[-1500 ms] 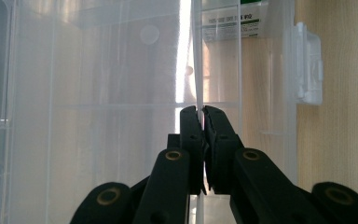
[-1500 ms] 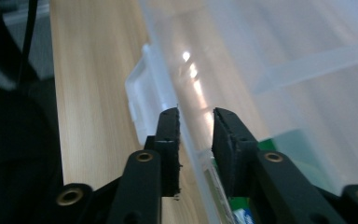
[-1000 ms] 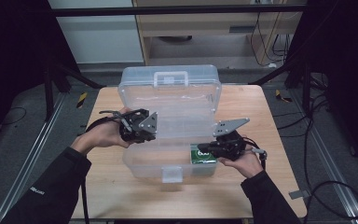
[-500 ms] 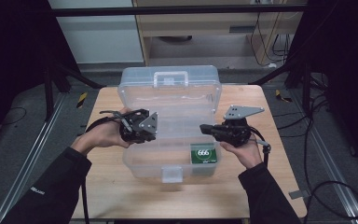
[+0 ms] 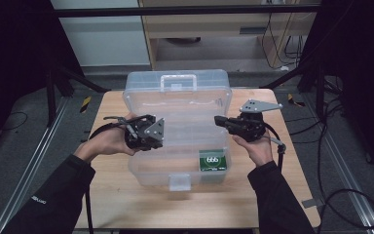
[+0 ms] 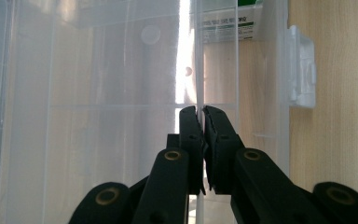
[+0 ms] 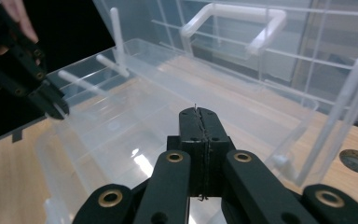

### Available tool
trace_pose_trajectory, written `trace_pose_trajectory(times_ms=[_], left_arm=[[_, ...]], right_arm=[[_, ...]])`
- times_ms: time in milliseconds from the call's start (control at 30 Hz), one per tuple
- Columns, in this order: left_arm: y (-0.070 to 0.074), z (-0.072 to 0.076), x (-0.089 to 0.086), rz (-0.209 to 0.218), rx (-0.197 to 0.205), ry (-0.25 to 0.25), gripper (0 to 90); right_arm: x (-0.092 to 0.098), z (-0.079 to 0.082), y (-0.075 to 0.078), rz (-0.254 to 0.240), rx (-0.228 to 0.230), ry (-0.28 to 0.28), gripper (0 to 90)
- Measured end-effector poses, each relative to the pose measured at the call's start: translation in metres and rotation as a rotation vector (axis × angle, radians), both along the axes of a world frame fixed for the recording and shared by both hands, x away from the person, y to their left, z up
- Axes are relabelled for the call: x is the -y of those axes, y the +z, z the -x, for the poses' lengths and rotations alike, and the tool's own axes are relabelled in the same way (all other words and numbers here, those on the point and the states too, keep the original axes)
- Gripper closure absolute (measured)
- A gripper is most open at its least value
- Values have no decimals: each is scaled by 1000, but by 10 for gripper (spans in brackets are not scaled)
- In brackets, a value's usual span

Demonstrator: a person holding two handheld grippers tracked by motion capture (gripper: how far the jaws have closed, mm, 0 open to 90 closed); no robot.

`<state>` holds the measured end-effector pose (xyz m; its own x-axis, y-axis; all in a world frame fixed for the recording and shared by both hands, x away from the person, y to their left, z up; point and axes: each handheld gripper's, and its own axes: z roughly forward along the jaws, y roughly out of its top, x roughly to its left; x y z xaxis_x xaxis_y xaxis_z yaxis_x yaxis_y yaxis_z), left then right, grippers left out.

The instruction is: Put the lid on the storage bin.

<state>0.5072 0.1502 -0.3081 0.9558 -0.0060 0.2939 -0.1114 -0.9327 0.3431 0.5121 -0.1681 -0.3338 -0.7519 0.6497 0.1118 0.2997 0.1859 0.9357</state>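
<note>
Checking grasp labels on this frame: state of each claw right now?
Left claw: closed on the side wall of the clear plastic box.
Right claw: closed, holding nothing, above the box's right side.

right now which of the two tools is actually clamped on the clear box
The left tool: its jaws pinch the thin side wall of the clear box. The right tool is shut on nothing, held above the box's right side.
</note>
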Motion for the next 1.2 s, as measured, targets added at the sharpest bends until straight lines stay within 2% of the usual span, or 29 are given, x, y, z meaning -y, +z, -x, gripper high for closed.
trace_pose_trajectory(times_ms=[167,467,1100,1200], left_arm=[[-1,1,0,-3,-3,-8,861],[-3,2,0,4,-8,-15,857],[-11,7,-2,30,-39,-21,842],[-13,8,-2,31,-38,-23,836]], right_arm=[[5,-7,0,-14,-3,-36,900],[14,-12,0,-11,-12,-82,900],[20,-13,-2,-18,-36,-84,900],[19,-12,-3,-15,-45,-67,900]])
